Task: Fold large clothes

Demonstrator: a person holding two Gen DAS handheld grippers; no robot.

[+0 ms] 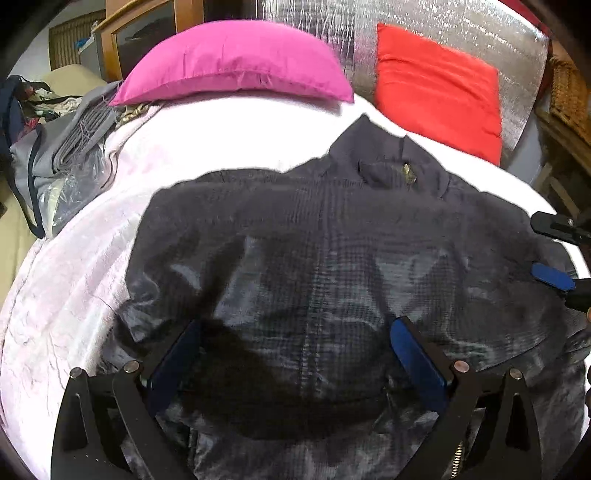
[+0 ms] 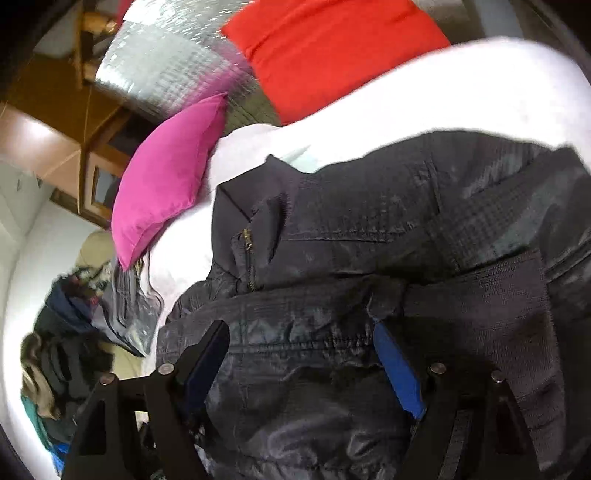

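Here a dark jacket (image 1: 332, 258) is spread across the white bedsheet (image 1: 229, 140) of a bed, its collar pointing toward the headboard end, where a pink pillow (image 1: 236, 62) and a red pillow (image 1: 436, 92) are propped against a silvery quilted backing (image 1: 461, 33). A small brass zipper pull (image 1: 408, 173) is seen at the neck of the garment.

In the left wrist view the left gripper (image 1: 295, 354) is held low over the lower part of the jacket, and its blue-padded fingers (image 1: 417, 358) are spread wide with the cloth lying between them; nothing is pinched, though whether the tips press into the fabric cannot be told. At the right edge of that same view the right gripper (image 1: 554, 254) is glimpsed over the jacket's far side, one blue pad and one black finger showing well apart.

From the right wrist view, which is tilted and somewhat blurred, the right gripper (image 2: 299, 350) is seen with its jaws also wide. A folded-over sleeve or flap of the jacket (image 2: 369, 258) is draped across the body of the garment just ahead of the fingers, and a seam runs between them. Contact with the cloth cannot be judged.

To the left of the bed, a heap of other clothes (image 1: 48, 140) is piled beside the sheet, partly in grey and dark fabrics. A wooden cabinet (image 1: 144, 33) is visible behind the pink pillow, and a wicker basket (image 1: 569, 92) is seen at the far right.
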